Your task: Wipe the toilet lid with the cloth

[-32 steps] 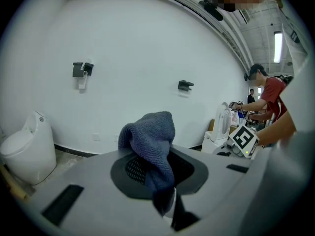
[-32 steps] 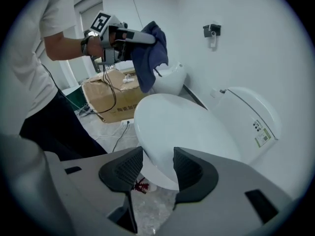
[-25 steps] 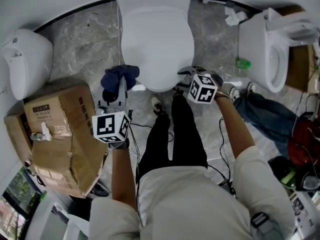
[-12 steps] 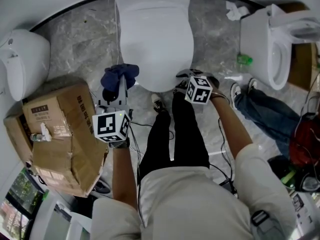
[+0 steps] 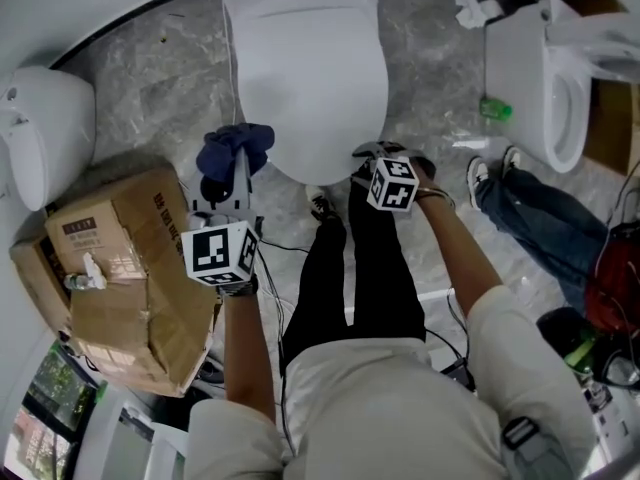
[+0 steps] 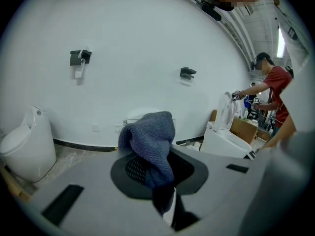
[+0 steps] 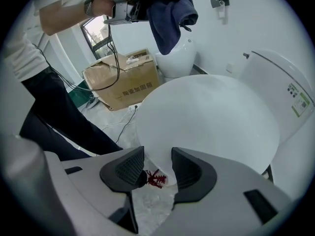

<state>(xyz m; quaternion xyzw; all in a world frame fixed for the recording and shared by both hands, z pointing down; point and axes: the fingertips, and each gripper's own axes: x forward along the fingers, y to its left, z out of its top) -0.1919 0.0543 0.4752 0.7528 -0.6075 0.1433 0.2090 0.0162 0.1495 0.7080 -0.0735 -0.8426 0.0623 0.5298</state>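
A nubbly blue knit cloth (image 6: 150,141) is pinched in the left gripper (image 5: 232,168), held nearly level just beside the smooth white oval toilet lid (image 5: 312,78). The right gripper (image 7: 157,168) is tipped steeply down, jaws spread but just narrowed a touch, with the lid's front rim seemingly between them.

- A mock-up washroom for trials, not a home bathroom: three white fixtures crowd one grey marbled floor (image 5: 160,88): a closed toilet (image 5: 310,78), an open toilet (image 5: 545,78), and a third bowl (image 5: 45,133).
- A battered cardboard box (image 5: 120,268) sits among them.
- Another person (image 6: 273,90) works at the open toilet.
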